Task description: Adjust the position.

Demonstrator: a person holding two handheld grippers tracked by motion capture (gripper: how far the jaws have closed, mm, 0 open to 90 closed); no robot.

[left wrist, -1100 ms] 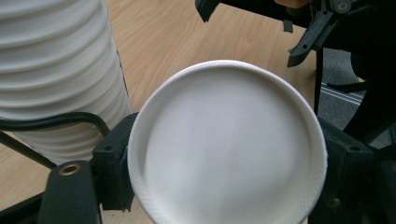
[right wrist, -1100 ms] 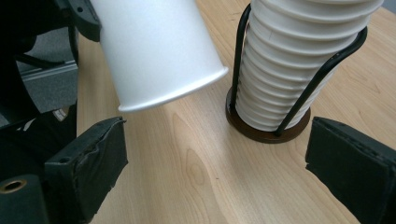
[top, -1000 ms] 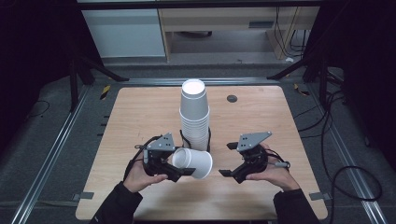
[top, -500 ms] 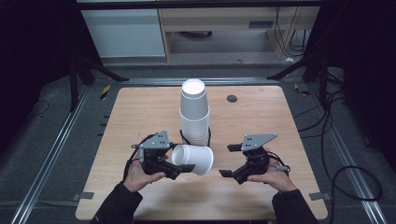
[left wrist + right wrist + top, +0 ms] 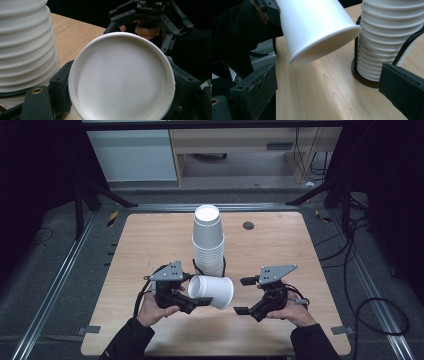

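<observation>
A white paper cup (image 5: 215, 292) lies on its side above the table, and my left gripper (image 5: 197, 292) is shut on its narrow end. In the left gripper view the cup's base (image 5: 122, 80) faces the camera between the two black jaws. The cup's open mouth (image 5: 324, 47) points toward my right gripper (image 5: 242, 296), which stands open just right of the rim, apart from it, with nothing between its jaws. A tall stack of white cups (image 5: 208, 240) stands in a black wire holder (image 5: 362, 75) right behind the held cup.
The wooden table (image 5: 150, 240) carries a small black disc (image 5: 248, 225) at the back right. Metal rails and cables run along the floor on both sides. A white cabinet and a wooden shelf stand beyond the far edge.
</observation>
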